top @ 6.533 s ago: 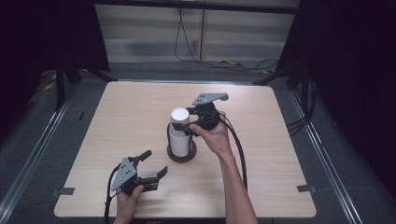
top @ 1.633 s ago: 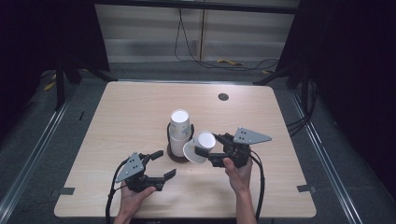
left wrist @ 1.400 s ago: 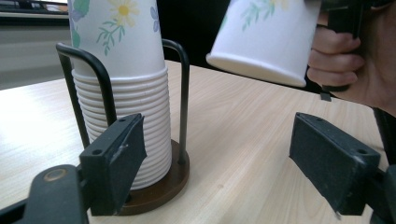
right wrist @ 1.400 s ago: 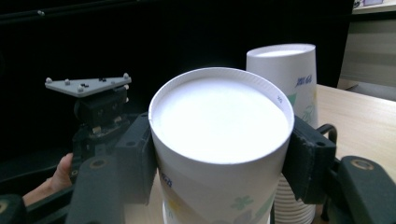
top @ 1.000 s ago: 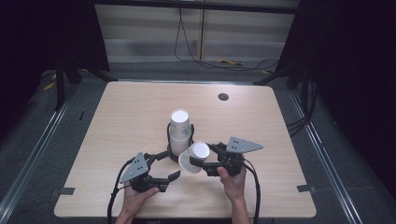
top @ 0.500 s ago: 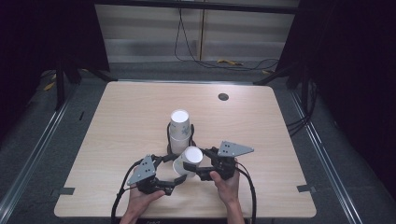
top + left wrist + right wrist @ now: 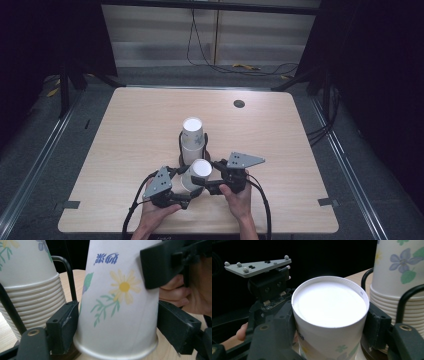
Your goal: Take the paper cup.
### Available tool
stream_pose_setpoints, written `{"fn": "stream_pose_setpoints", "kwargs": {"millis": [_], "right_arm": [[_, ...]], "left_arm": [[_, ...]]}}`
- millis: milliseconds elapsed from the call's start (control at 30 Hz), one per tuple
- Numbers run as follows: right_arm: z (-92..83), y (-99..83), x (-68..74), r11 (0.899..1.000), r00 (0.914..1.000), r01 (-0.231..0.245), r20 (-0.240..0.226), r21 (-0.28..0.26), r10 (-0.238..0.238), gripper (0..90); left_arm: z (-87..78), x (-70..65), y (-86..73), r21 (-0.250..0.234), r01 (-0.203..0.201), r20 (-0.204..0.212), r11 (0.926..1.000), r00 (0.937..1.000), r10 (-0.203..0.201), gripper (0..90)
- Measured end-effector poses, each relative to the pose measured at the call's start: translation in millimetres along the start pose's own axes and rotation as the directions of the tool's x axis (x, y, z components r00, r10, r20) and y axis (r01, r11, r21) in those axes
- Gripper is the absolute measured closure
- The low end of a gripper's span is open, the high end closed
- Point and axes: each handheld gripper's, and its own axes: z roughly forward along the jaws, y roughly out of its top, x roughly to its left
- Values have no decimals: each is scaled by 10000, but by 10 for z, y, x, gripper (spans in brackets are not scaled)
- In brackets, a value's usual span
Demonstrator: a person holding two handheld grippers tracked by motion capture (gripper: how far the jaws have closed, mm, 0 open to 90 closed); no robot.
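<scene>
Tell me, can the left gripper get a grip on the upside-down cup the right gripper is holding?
Probably yes. The left gripper already has its open jaws either side of the cup's lower wall, near the rim. The right gripper pinches the cup higher up, leaving that part free.

Paper cup: white, printed with a yellow daisy, green stems and blue lettering. Inverted, rolled rim down, flat white base up; upright with a slight lean. Stands between the jaws of the right hand-held gripper, which clamp its upper wall from both sides, and also between the parted jaws of the left hand-held gripper, low by the rim.

Stack of matching floral cups: inverted, nested, upright in a black wire holder, just behind both grippers.
</scene>
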Motion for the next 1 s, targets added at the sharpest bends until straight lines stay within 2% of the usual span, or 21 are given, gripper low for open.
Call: {"fn": "stream_pose_setpoints", "kwargs": {"millis": [433, 667, 1000], "right_arm": [[37, -8, 15, 10000, 9999, 7, -100, 18, -7, 335], [45, 16, 16, 10000, 10000, 50, -22, -4, -50, 300], [43, 21, 22, 9999, 9998, 110, 181, -69, -109, 185]], "left_arm": [[3, 1, -2, 89, -205, -61, 9998, 9998, 206, 264], [-9, 20, 25, 63, -150, -32, 9999, 9999, 150, 279], [-68, 87, 18, 160, 171, 91, 9997, 9998, -172, 280]]}}
